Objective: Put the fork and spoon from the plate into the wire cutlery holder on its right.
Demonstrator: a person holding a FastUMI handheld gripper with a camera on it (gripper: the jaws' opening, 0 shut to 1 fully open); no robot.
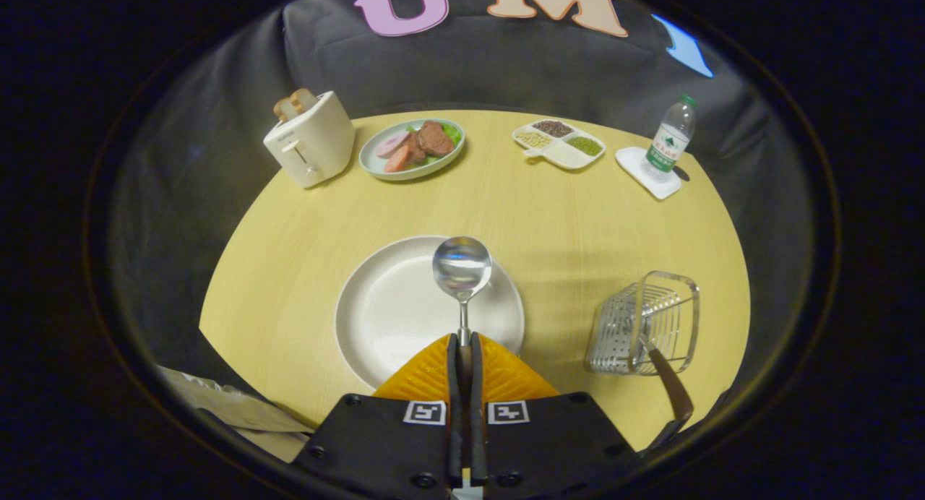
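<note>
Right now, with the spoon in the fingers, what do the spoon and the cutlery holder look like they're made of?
Spoon: apparently polished metal; its bowl mirrors the room. The fingers are shut on its thin handle above the plate. Wire cutlery holder: thin shiny wire, likely chromed or stainless steel. A brown handle, possibly wood, sticks out of it.

Spoon [462,269]: polished metal, mirror-bright bowl, slim metal stem clamped between the closed jaws of the gripper [463,341]. Plate [394,305]: smooth, matt, ceramic-looking or plastic; cannot tell which. Desk [564,218]: pale wood grain, satin finish. Cutlery holder [643,323]: shiny metal wire; the handle [672,388] leaning out of it looks like dark wood. Toaster [311,139]: smooth, semi-gloss casing. Bottle [672,135]: clear plastic. Wall [506,66]: matt cloth.
</note>
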